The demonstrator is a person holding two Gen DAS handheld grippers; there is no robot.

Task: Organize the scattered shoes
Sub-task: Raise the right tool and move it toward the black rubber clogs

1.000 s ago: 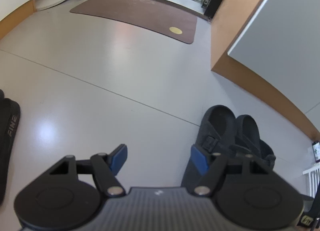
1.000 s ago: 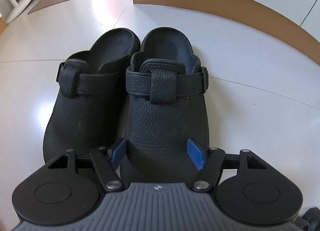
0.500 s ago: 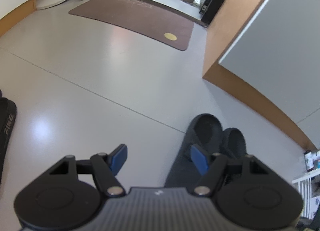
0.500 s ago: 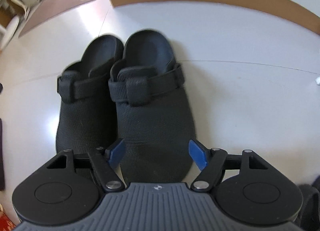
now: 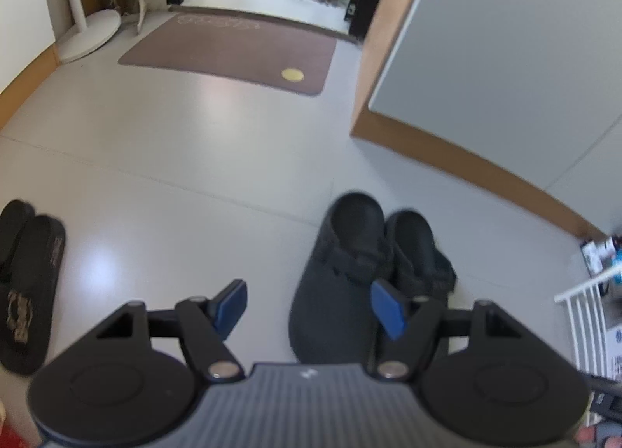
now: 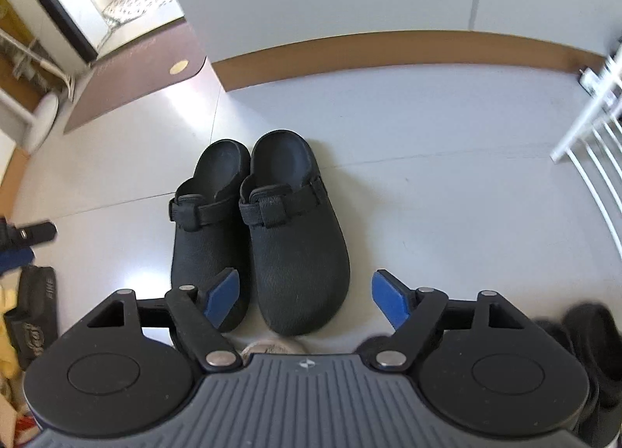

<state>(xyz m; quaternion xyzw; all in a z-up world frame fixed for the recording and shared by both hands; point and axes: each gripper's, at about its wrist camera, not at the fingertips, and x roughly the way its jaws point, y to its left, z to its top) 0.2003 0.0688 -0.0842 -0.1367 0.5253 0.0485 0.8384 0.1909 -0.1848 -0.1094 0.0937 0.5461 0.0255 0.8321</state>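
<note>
A pair of black clogs stands side by side on the pale floor, heels toward the wall: the left clog [image 6: 206, 222] and the right clog [image 6: 295, 253]. My right gripper [image 6: 305, 292] hovers above their toes with its jaws opening. The blue pads stand clear of the right clog's toe, which shows below the gap, and nothing is gripped. In the left wrist view the same pair [image 5: 338, 292] lies below and to the right. My left gripper [image 5: 309, 304] is open and empty above the floor. Black flip-flops [image 5: 27, 285] lie at the far left.
A brown doormat [image 5: 233, 51] lies before a doorway at the back. A wall corner with brown skirting [image 5: 447, 152] stands right behind the clogs. A white railing [image 6: 591, 160] is at the right. A round white stand base [image 5: 89, 36] sits back left. Another dark shoe [image 6: 591, 331] lies near right.
Both grippers have risen and drawn back, so the clogs look smaller. The right jaws have widened off the right clog's toe. The flip-flops have come further into the left wrist view.
</note>
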